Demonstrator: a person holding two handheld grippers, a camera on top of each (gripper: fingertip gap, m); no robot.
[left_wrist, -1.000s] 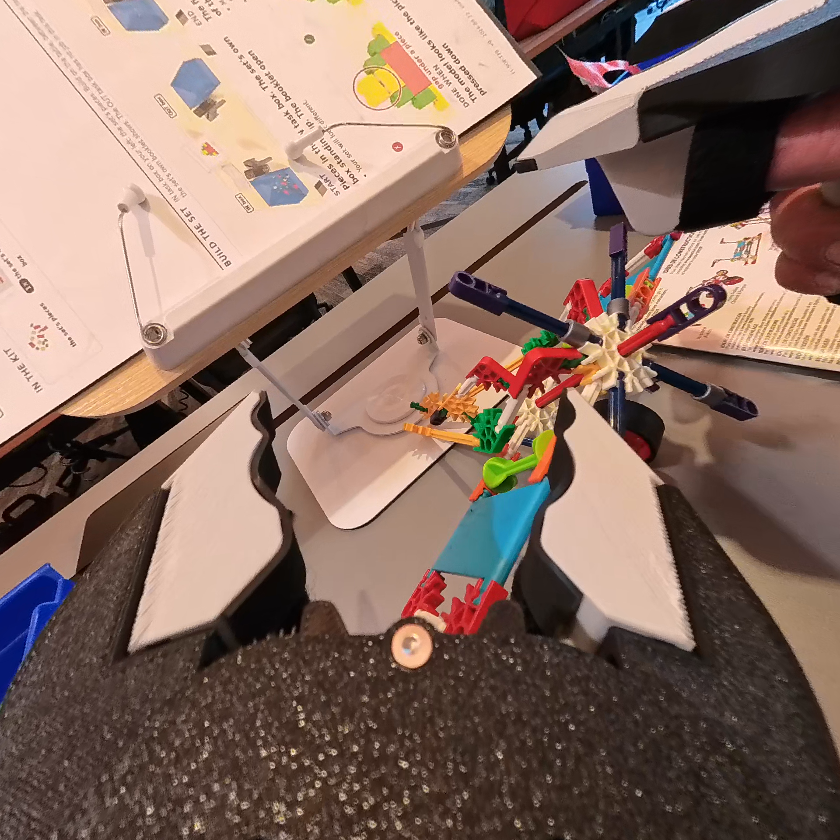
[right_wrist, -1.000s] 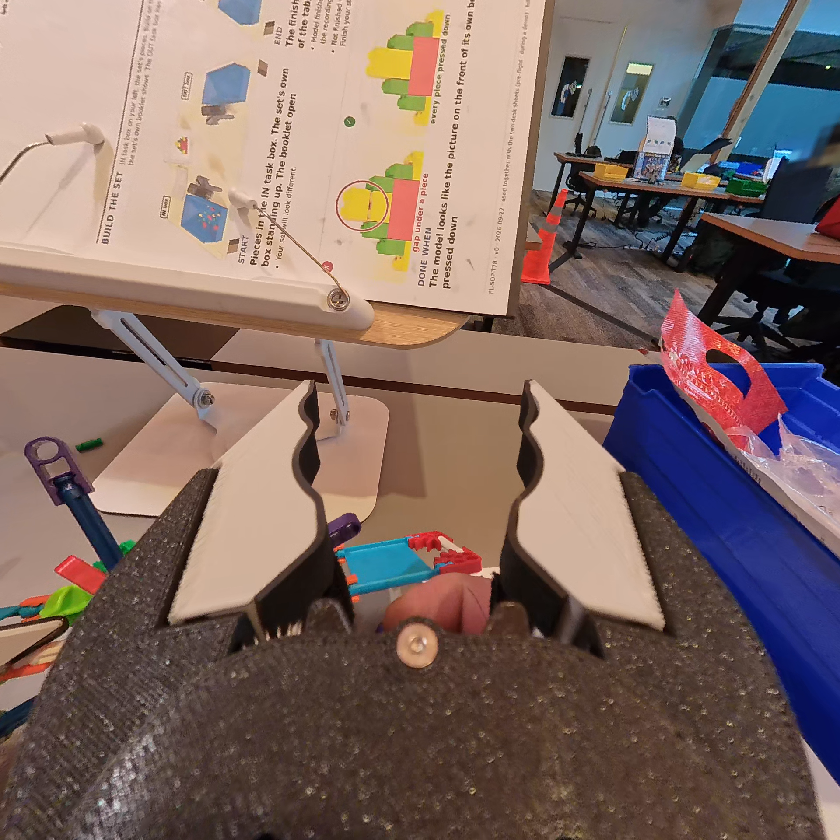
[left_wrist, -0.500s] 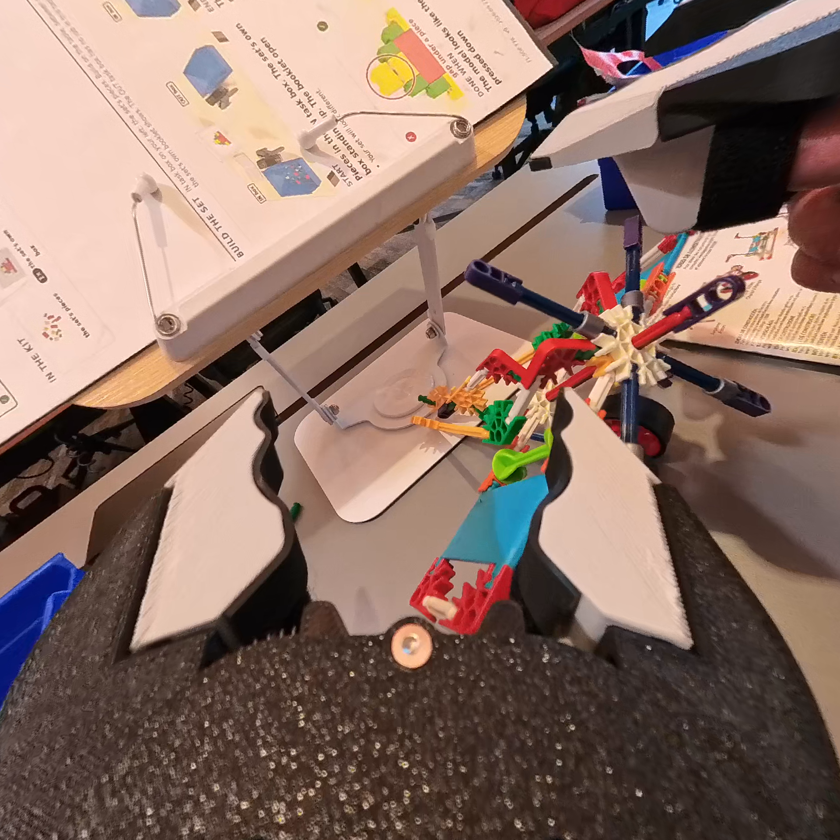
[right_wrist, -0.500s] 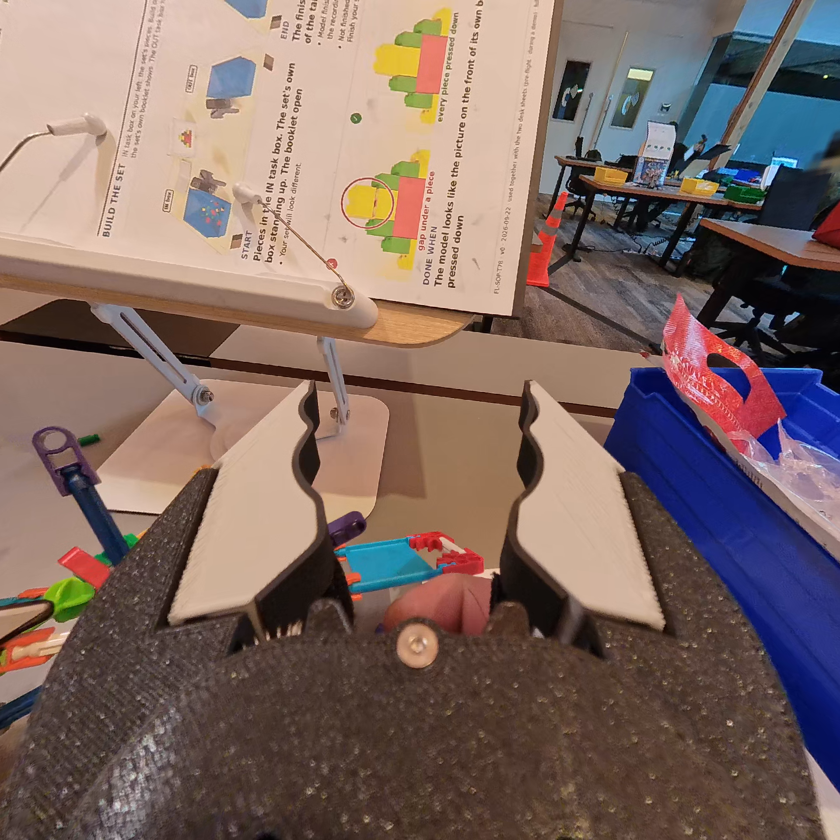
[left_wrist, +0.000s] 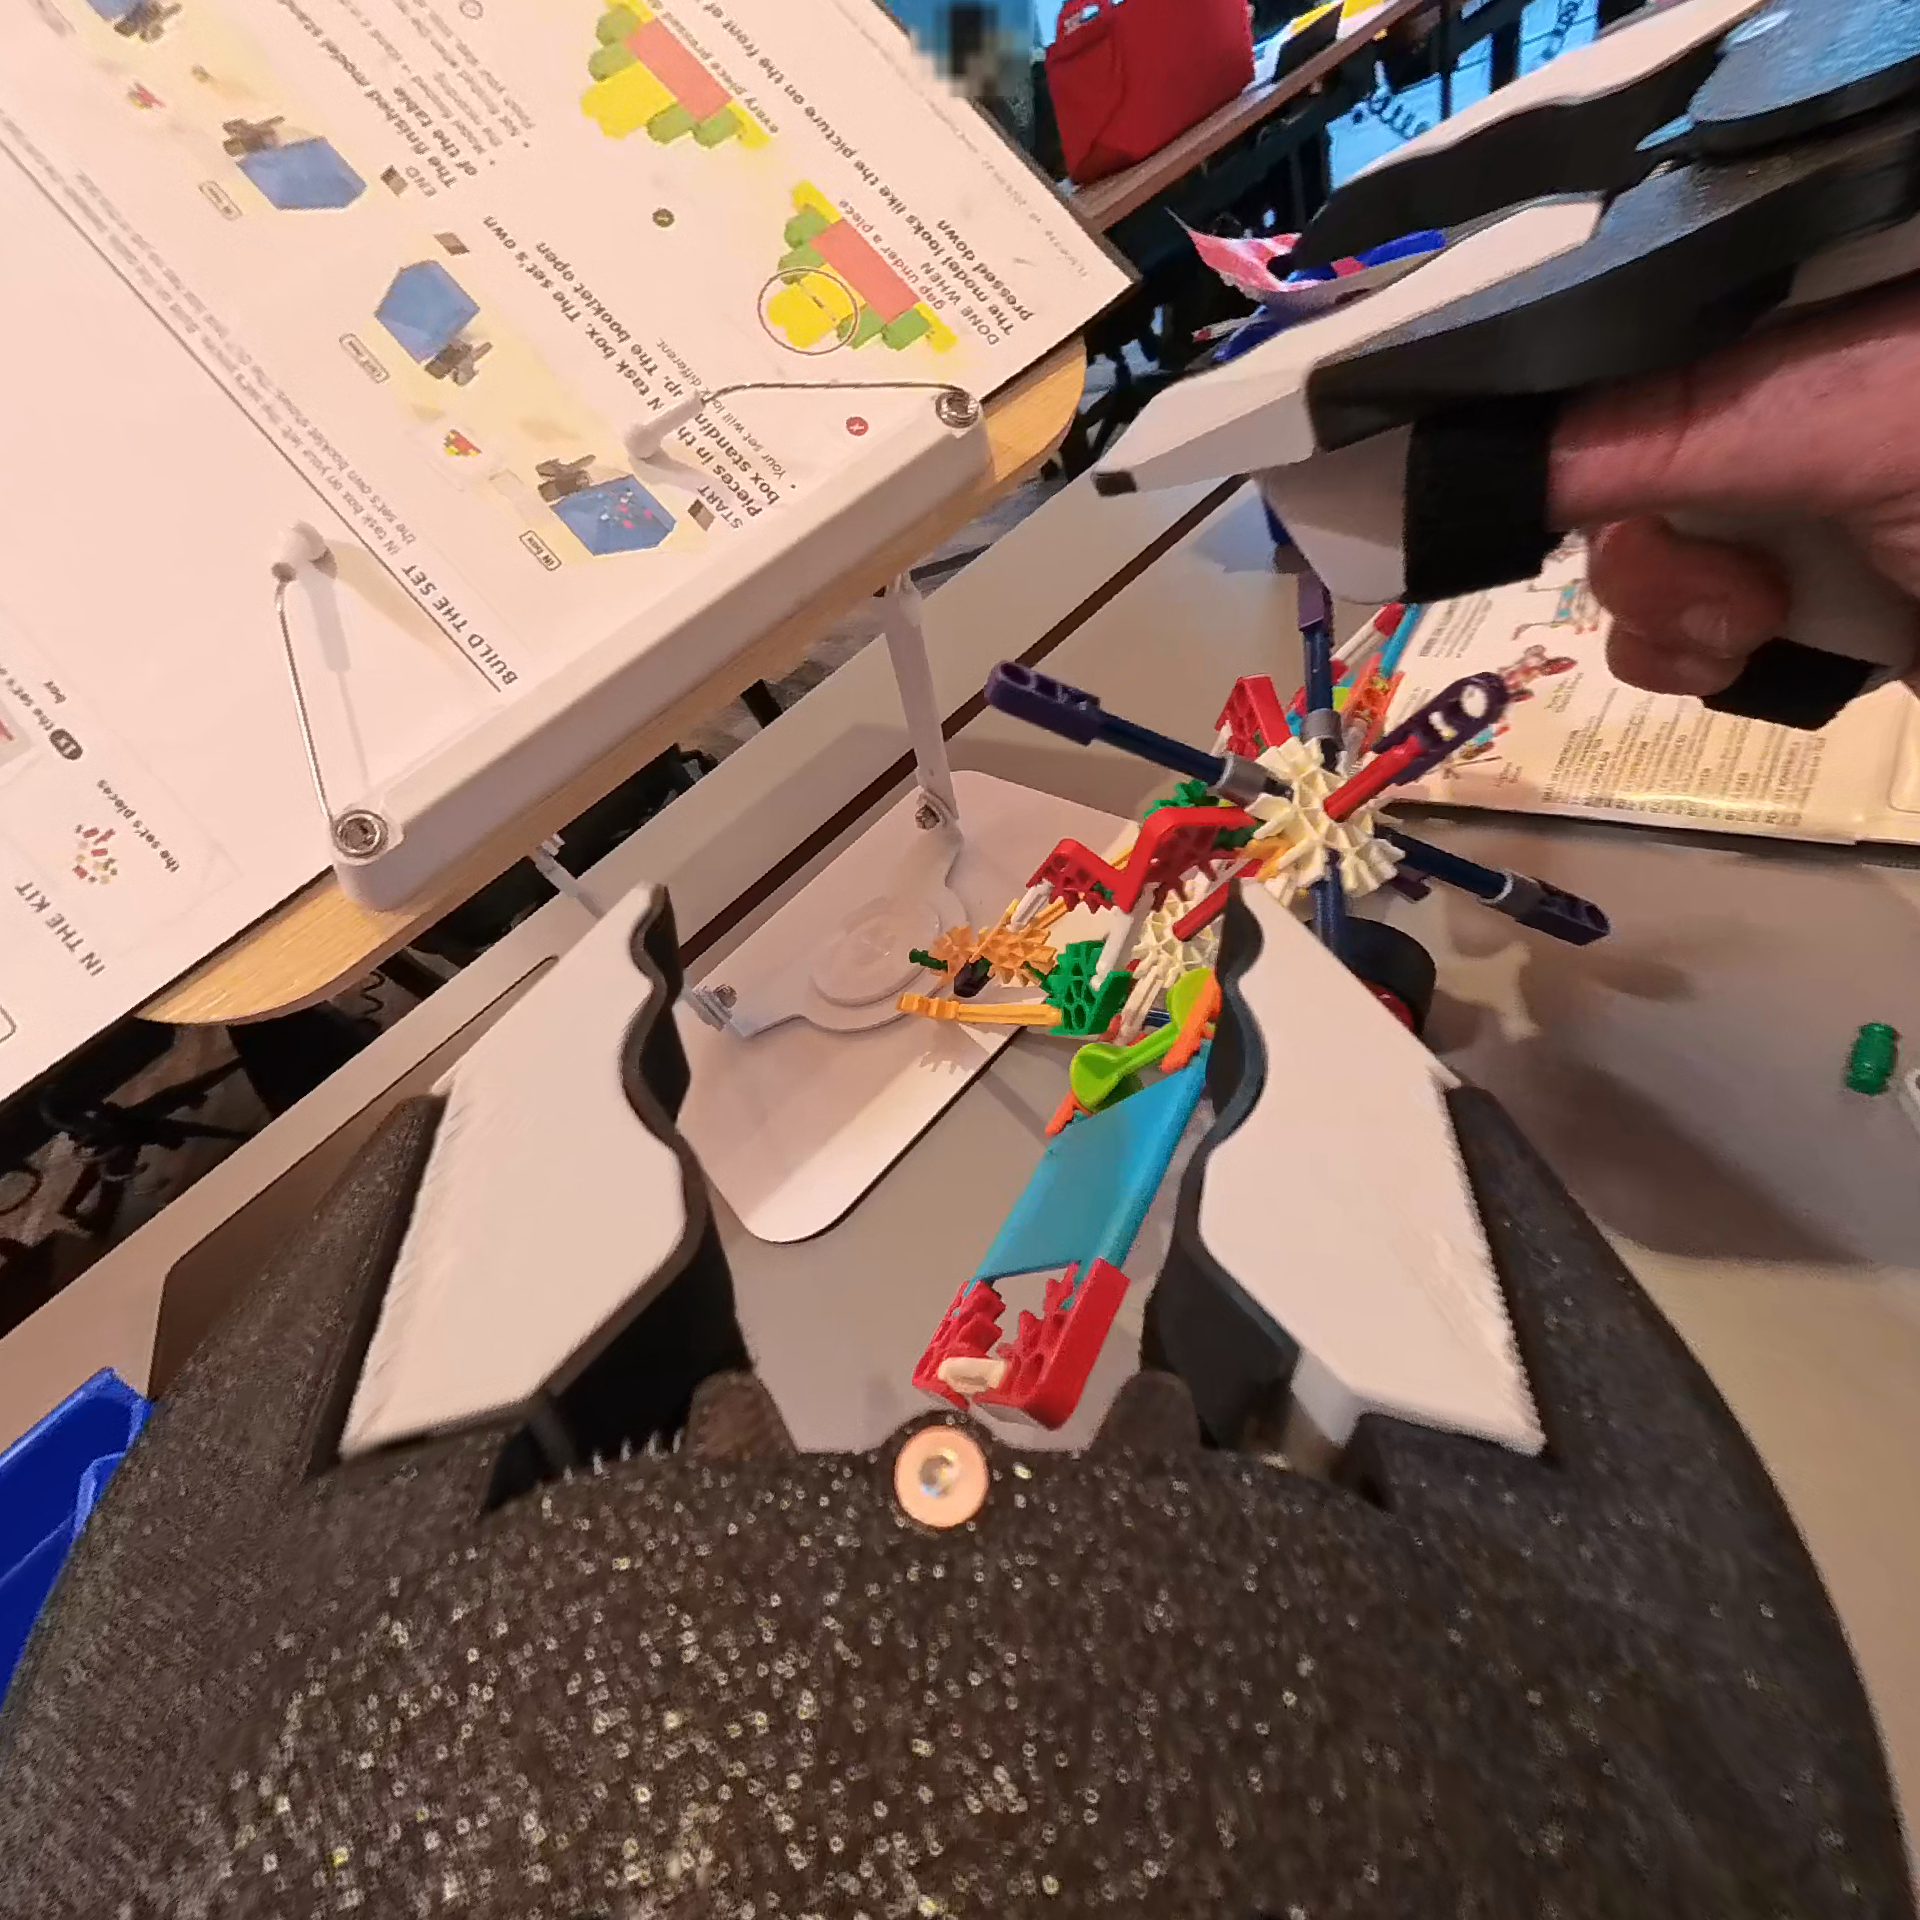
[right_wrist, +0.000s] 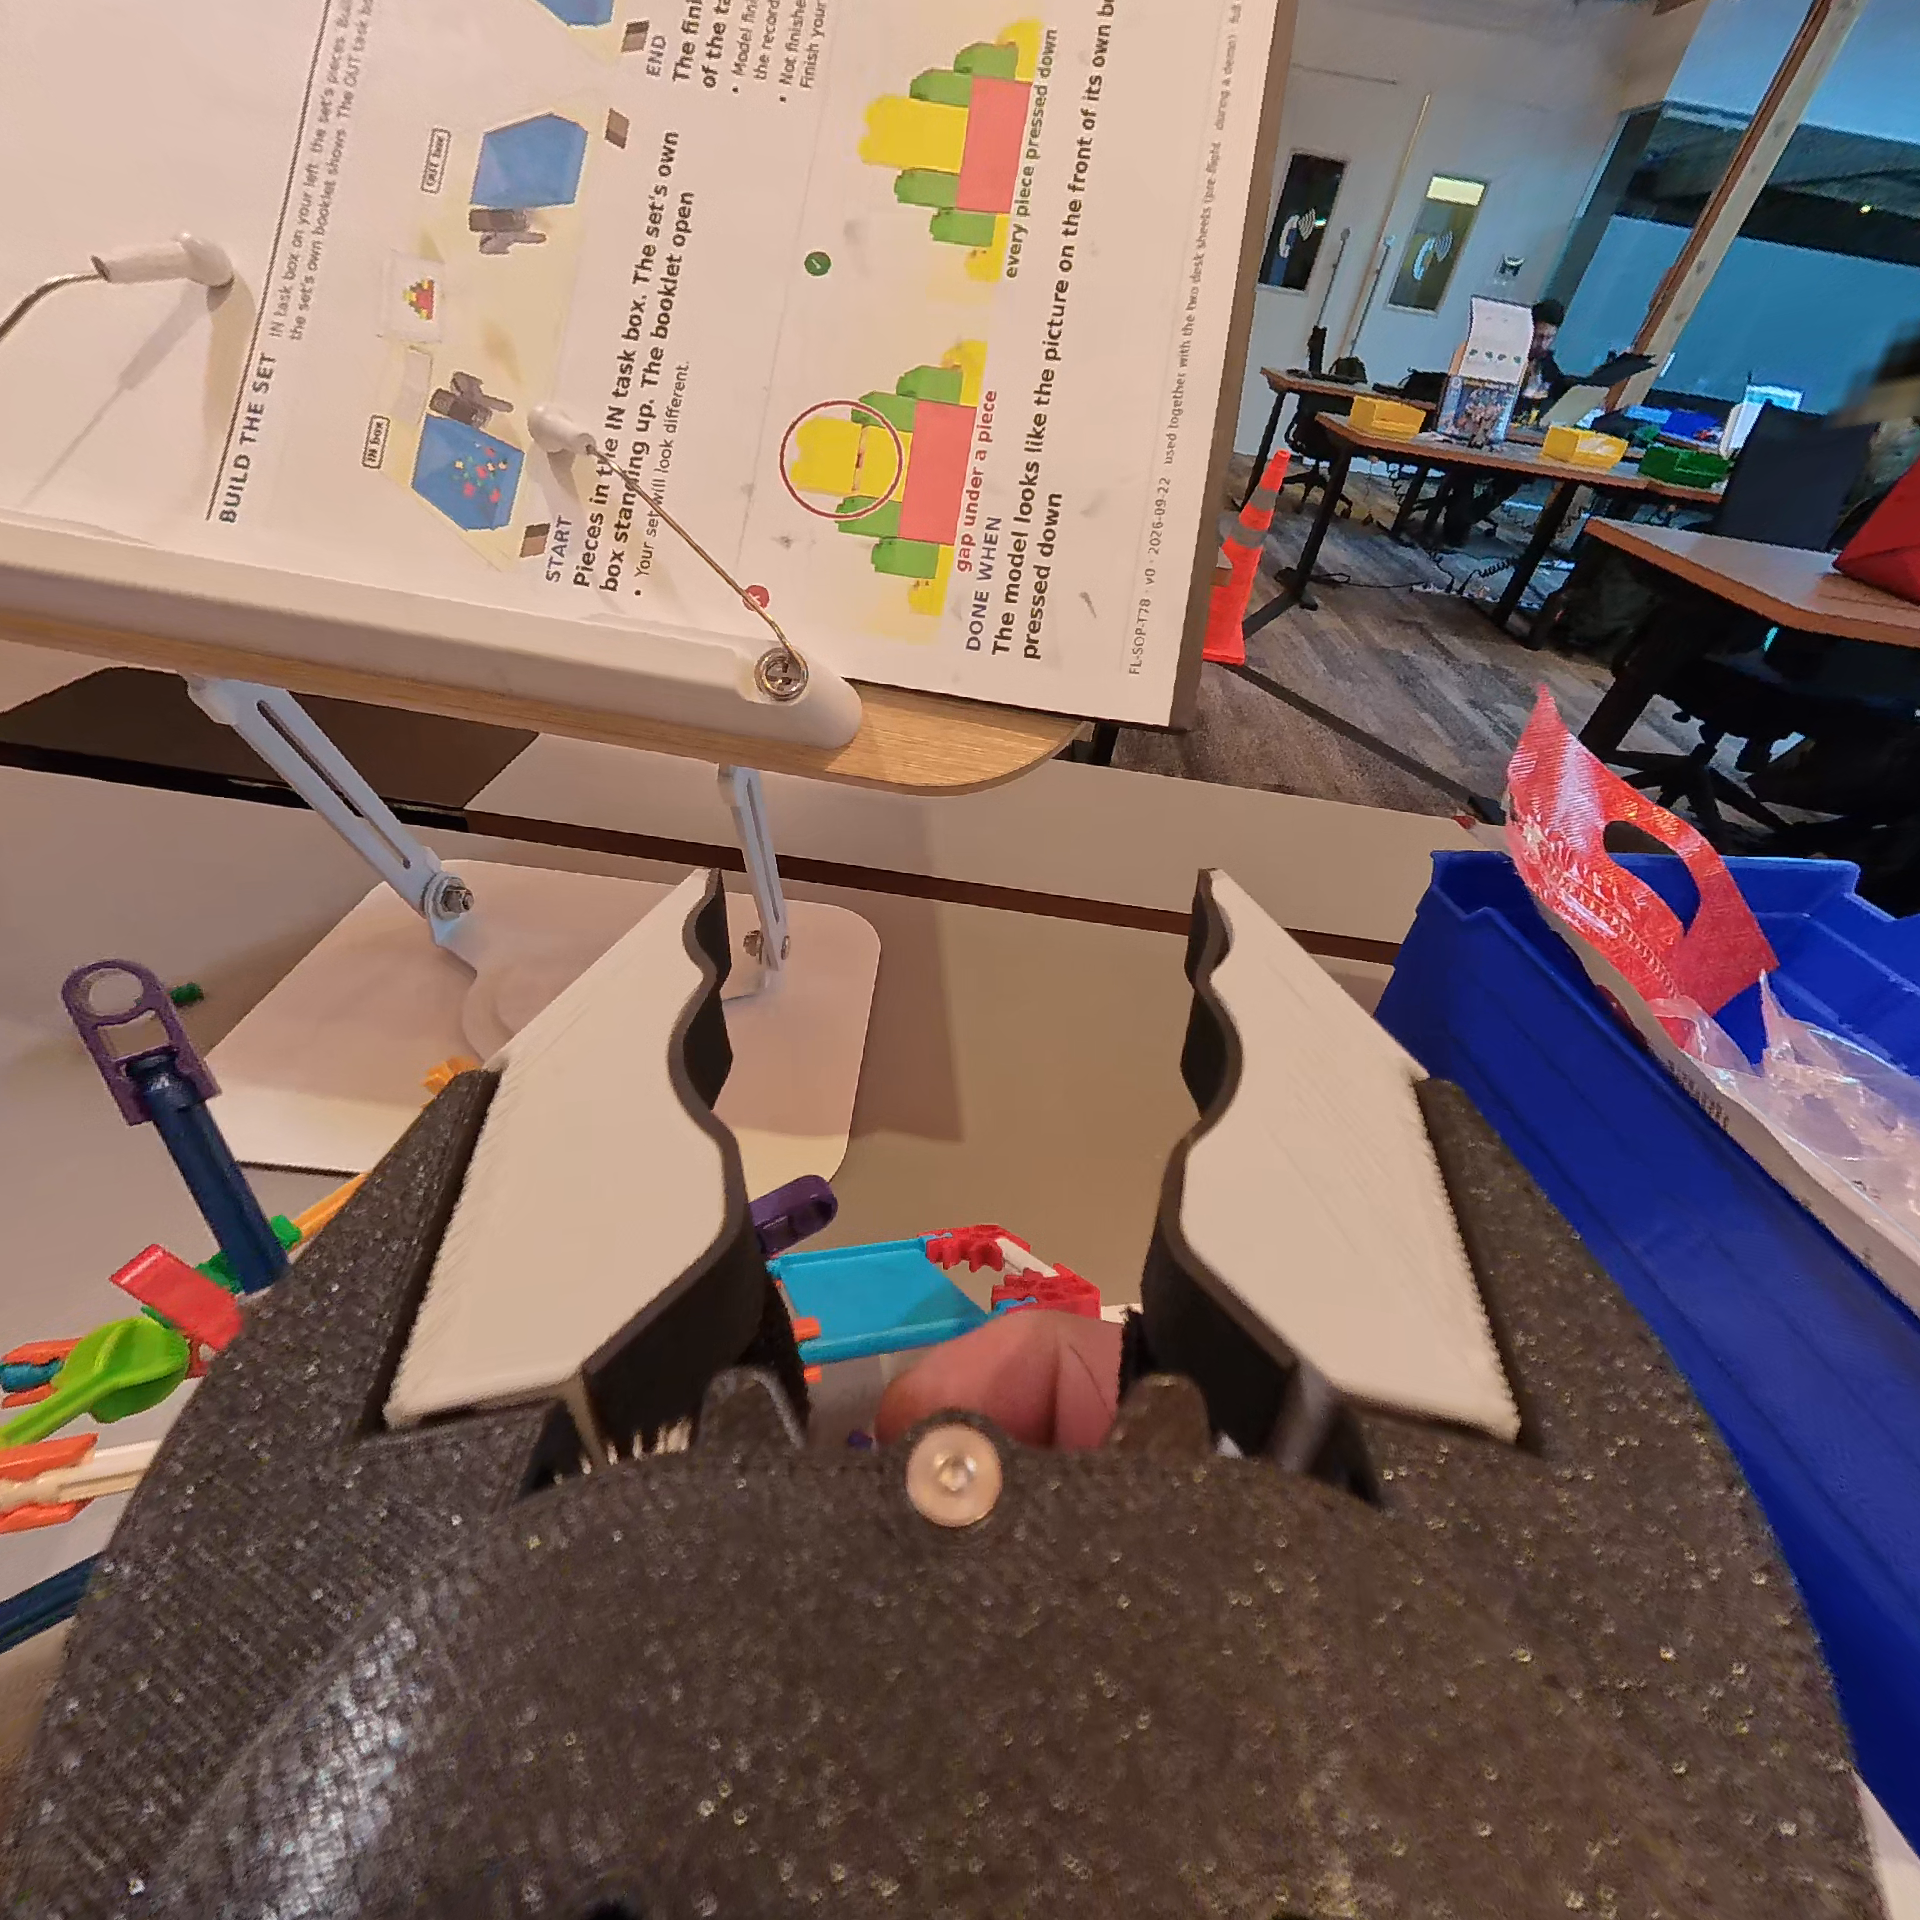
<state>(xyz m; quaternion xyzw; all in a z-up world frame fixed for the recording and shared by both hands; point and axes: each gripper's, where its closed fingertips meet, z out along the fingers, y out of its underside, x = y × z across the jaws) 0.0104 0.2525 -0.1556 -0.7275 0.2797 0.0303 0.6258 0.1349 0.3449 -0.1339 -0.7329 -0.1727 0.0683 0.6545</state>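
Observation:
A colourful rod-and-connector toy model (left_wrist: 1164, 935) stands on the grey table, with a white hub (left_wrist: 1314, 821), purple-tipped dark blue rods and a black wheel. Its blue panel (left_wrist: 1101, 1184) with red connectors (left_wrist: 1029, 1340) reaches between the fingers of my left gripper (left_wrist: 940, 904), close along the right finger. That gripper is open and holds nothing. My right gripper (right_wrist: 956, 894) is open and empty. It hovers above the model in the left wrist view (left_wrist: 1210, 358). Under it, the right wrist view shows the blue panel (right_wrist: 873, 1288) and a person's fingertip (right_wrist: 997, 1382).
A tilted stand holds an instruction sheet (left_wrist: 468, 364) over a white base plate (left_wrist: 831, 1122) just behind the model. A blue bin (right_wrist: 1621, 1195) with a red and clear bag (right_wrist: 1631, 904) sits right. A booklet (left_wrist: 1662, 769) and a small green piece (left_wrist: 1870, 1058) lie on the table.
My left gripper has shifted slightly, so the panel's red end shows more fully between its fingers. The right gripper has barely moved. Both stay open.

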